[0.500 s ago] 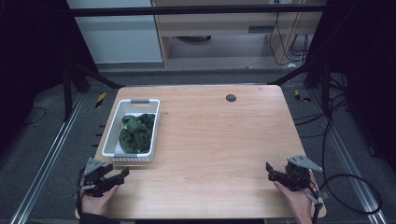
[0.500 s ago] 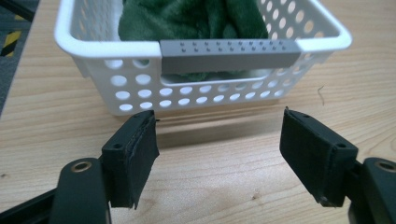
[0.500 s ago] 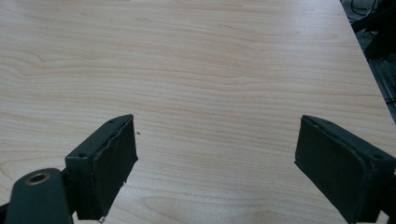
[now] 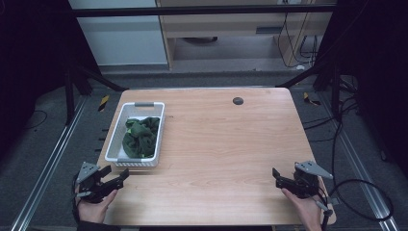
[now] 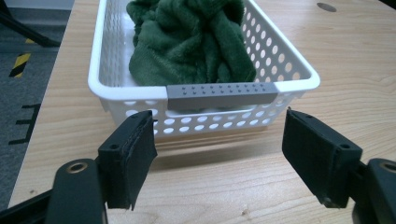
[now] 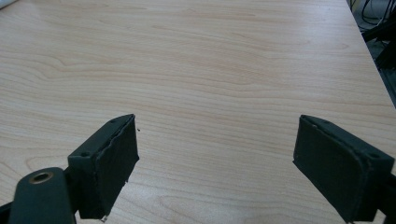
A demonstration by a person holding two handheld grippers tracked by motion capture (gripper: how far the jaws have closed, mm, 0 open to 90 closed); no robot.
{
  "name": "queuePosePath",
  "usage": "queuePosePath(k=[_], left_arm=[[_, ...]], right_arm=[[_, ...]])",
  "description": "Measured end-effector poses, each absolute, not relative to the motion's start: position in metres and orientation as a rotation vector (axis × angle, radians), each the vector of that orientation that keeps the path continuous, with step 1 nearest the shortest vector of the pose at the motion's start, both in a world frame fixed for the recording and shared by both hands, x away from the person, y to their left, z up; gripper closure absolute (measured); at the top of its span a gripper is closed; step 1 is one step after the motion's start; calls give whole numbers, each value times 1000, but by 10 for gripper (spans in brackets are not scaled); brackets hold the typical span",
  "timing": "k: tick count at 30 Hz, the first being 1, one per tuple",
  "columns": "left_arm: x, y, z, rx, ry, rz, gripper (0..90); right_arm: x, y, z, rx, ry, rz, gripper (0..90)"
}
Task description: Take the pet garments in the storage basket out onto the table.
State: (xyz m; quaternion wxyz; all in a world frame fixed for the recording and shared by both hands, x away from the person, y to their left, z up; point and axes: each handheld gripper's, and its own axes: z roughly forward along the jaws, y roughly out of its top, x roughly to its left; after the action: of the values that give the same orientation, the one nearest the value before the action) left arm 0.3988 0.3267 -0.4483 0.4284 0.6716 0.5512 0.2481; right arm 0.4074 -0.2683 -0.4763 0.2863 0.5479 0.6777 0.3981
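High view: both claws (image 4: 122,174) (image 4: 275,174) gape wide, empty; green towel (image 4: 140,136) fills white basket (image 4: 113,139).

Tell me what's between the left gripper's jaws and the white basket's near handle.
Nothing: in the left gripper view, bare wooden table separates the open left gripper from the white basket and its grey handle. The green cloth sits inside.

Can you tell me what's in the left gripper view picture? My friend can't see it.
A white basket with holes in its sides sits on a wooden table, holding a crumpled fluffy green cloth. The left gripper is open, its two black jaws wide apart just in front of the basket's grey handle.
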Motion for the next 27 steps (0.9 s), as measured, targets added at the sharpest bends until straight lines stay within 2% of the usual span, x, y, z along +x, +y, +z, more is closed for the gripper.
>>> queuePosePath(k=[27], left_arm=[[426, 324, -405, 1635, 1308, 655, 223]], right_arm=[[409, -268, -477, 1435, 1824, 1056, 123]])
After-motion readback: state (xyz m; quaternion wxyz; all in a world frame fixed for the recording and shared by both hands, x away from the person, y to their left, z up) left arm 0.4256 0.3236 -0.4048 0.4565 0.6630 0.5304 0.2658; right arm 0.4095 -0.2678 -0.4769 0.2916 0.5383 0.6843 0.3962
